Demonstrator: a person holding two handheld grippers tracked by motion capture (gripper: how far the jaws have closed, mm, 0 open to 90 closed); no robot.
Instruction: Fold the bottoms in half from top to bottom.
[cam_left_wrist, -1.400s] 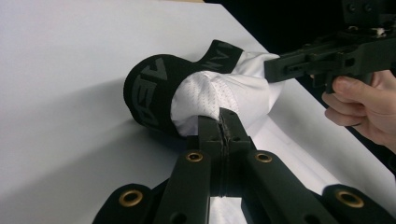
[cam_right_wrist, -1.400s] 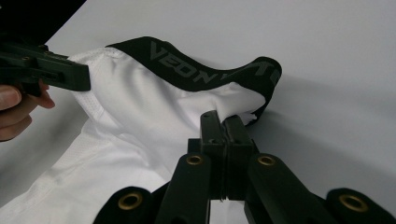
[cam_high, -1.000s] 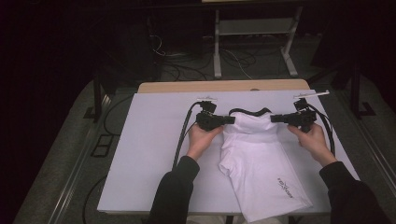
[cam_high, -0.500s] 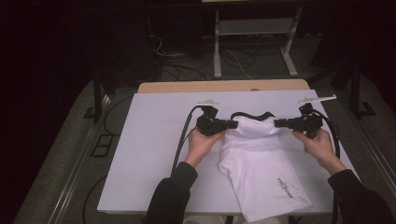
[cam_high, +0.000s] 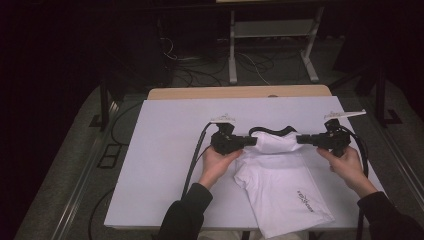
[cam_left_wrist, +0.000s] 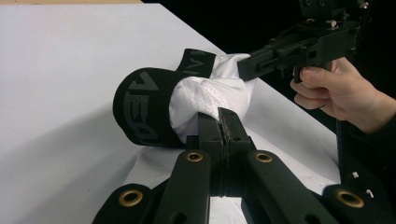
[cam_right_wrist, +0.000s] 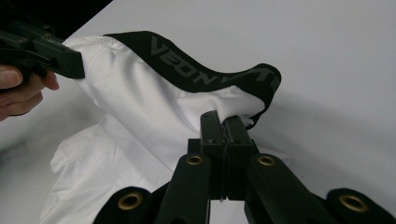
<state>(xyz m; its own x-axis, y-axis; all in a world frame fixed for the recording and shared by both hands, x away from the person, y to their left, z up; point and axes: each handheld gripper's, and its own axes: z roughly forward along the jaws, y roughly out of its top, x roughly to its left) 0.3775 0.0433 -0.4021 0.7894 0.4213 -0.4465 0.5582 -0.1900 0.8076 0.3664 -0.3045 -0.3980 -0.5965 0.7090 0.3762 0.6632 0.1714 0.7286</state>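
A pair of white shorts (cam_high: 282, 185) with a black elastic waistband (cam_high: 272, 131) lies right of centre in the high view on the white counter (cam_high: 165, 165), the waistband toward the upper middle of the frame and the legs running down toward the lower right, where a small printed logo (cam_high: 305, 201) shows. The left claw (cam_high: 254, 141) is pressed together on the white fabric just under the waistband at its left end; the left gripper view shows that cloth caught between the jaws. The right claw (cam_high: 300, 139) pinches the opposite end in the same way, and in the right gripper view the fabric bunches at its jaws. The waist end is lifted slightly off the counter between the two grips, so the step in hand looks like holding the shorts by the waist to spread or reposition them. The next move probably calls for both hands to travel together, keeping the waistband taut and both pinches firm so neither corner slips, then laying the cloth down flat
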